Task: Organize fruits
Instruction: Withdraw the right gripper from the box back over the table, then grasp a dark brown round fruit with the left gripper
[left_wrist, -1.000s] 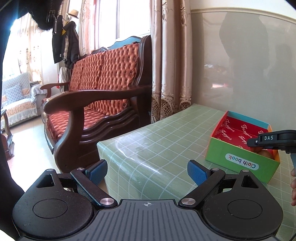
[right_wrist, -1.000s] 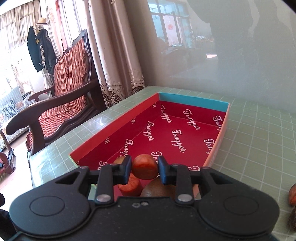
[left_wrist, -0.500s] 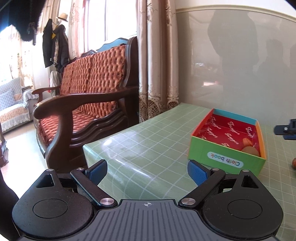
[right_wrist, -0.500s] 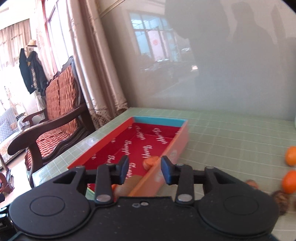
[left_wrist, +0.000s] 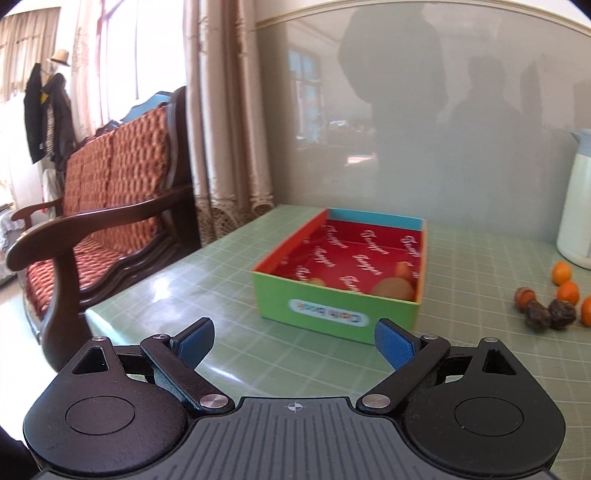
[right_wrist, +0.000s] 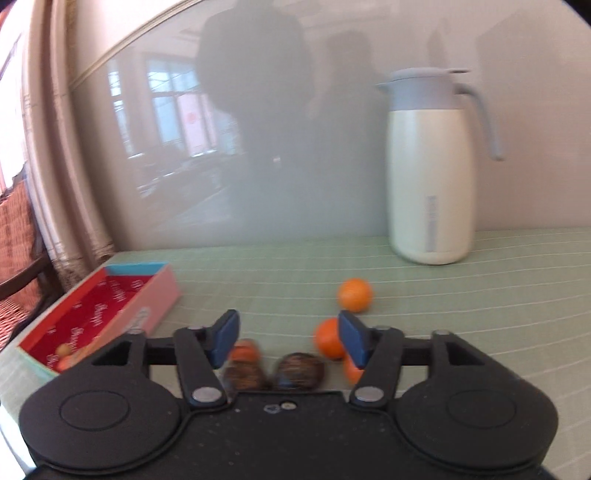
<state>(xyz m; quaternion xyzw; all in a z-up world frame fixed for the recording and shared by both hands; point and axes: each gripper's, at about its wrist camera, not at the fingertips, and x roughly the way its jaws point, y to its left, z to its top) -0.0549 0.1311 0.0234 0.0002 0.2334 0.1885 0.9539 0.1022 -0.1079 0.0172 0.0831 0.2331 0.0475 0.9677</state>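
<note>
- Left gripper (left_wrist: 294, 341) is spread wide with nothing between the blue pads (left_wrist: 393, 345), just hanging over the green checked tablecloth (left_wrist: 229, 266).
- Straight ahead of it sits the box (left_wrist: 338, 275), green front wall, red lining. A few fruits lie in its near end, a tan round one (left_wrist: 393, 288) and an orange bit (left_wrist: 404, 270) behind it, kinda blurry.
- Off to the right of the left gripper, well apart from the box, there's a loose bunch on the cloth: small oranges (left_wrist: 561, 272) and two dark brown wrinkly fruits (left_wrist: 561, 313).
- Right gripper (right_wrist: 289, 338) has its jaws opening, nothing pinched. It's right over that same loose bunch: a dark fruit (right_wrist: 301, 370) and an orange one (right_wrist: 243, 354) show in the gap, another orange (right_wrist: 328, 343) just beside the right pad, one more orange (right_wrist: 354, 294) farther ahead.
- The box (right_wrist: 147, 299) is off to its left, and a cream thermos jug (right_wrist: 432, 166) stands upright ahead and to the right by the wall.
</note>
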